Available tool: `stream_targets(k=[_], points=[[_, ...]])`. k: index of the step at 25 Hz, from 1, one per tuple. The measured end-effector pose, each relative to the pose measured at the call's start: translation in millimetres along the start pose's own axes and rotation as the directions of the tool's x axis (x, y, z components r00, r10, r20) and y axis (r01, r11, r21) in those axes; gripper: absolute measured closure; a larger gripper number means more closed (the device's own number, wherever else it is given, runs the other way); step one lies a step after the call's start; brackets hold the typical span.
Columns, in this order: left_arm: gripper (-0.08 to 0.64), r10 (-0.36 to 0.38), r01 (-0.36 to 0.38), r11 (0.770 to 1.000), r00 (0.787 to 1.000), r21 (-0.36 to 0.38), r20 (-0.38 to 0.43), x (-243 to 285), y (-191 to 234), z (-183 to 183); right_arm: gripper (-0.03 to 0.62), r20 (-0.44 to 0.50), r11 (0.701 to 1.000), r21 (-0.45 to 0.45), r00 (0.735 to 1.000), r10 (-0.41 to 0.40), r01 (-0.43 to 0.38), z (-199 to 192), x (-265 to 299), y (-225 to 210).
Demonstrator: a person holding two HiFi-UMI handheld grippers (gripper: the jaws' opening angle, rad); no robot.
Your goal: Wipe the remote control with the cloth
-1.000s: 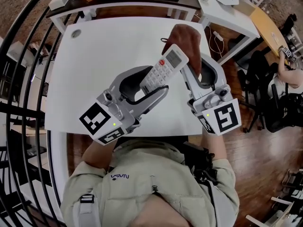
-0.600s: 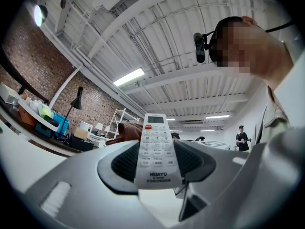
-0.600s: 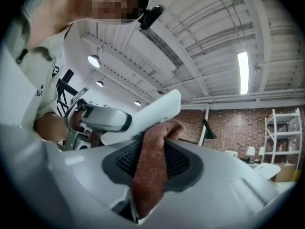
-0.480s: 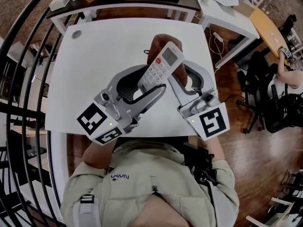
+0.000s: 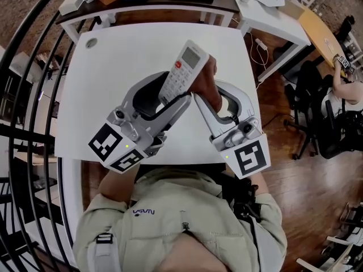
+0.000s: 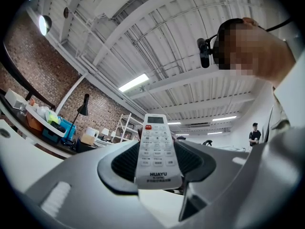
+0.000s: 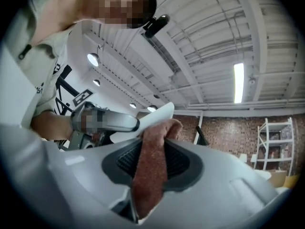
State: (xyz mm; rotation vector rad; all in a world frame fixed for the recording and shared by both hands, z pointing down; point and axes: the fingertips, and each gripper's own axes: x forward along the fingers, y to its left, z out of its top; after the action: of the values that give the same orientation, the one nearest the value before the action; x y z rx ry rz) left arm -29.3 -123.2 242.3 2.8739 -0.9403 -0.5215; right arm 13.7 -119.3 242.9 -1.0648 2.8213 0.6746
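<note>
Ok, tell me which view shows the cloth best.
Right gripper view: the cloth fills the centre, clamped in the right tool. The head view shows only a brown patch beside the remote control; the left gripper view hides it almost wholly behind the remote.

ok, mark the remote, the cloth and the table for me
remote (image 5: pixel 181 72), head view, on its keypad.
cloth (image 7: pixel 148 171), right gripper view, on the strip clamped between the jaws.
table (image 5: pixel 113 67), head view, on the bare white top left of the remote.
</note>
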Motion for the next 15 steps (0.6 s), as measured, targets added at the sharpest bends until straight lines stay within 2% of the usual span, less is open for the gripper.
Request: stream_targets(k=[8,15], points=[[0.319,0.042,-0.042,0.999,0.999,0.002,0.017,-2.1,6.8,2.9,0.485,-0.049,0.996,0.008,0.994,0.093,-0.093,-13.4,5.4,32.4],[0.318,0.086,-0.087,0.996,0.996,0.035,0.035,-5.0,12.6,4.8,0.485,-0.121,0.983,0.005,0.976,0.183,-0.184,-30.5,8.0,53.0]])
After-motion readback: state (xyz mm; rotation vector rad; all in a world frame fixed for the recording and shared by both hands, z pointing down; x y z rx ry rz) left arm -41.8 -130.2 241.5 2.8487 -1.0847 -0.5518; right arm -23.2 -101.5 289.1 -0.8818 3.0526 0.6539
